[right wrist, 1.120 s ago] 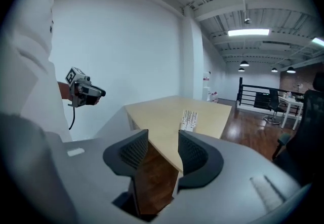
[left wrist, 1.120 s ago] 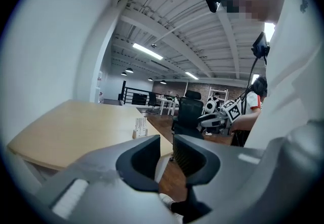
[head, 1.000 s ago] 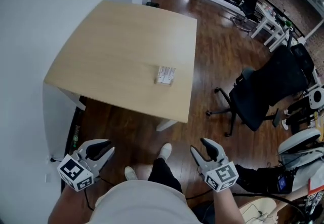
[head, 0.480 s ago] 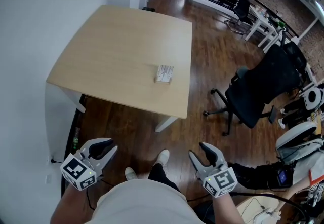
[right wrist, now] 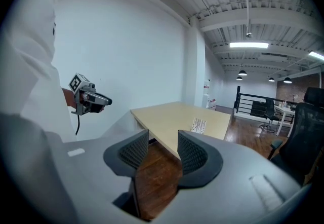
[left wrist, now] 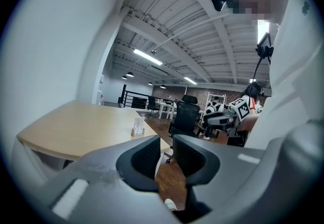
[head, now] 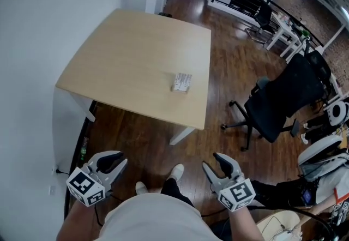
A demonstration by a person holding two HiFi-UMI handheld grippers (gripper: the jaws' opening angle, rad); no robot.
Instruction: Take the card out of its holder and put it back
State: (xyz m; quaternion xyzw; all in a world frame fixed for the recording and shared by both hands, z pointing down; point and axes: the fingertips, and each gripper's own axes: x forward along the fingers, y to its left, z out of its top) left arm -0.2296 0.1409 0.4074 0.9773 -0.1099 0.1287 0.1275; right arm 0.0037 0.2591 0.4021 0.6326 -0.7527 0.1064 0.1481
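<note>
**Both grippers empty, well short of the table: the light holder is the main risk**

The card holder [head: 181, 82] stands on the table [head: 136, 54] towards its right edge, near the front corner. The left gripper [head: 115, 159] and right gripper [head: 214, 162] hang low by the person's body, well apart from it. Each has its jaws parted with only floor between the pads, the left by a narrower gap.

At this range the card and the holder blur into one pale block, so I cannot tell how the card sits in its slot.

- Pulling the card with one gripper alone would probably drag or tip the holder, which looks small and light.
- A sideways tug could push it off the nearby edge.
- A hard pinch may bend the card, and reinsertion could miss the slot.
</note>
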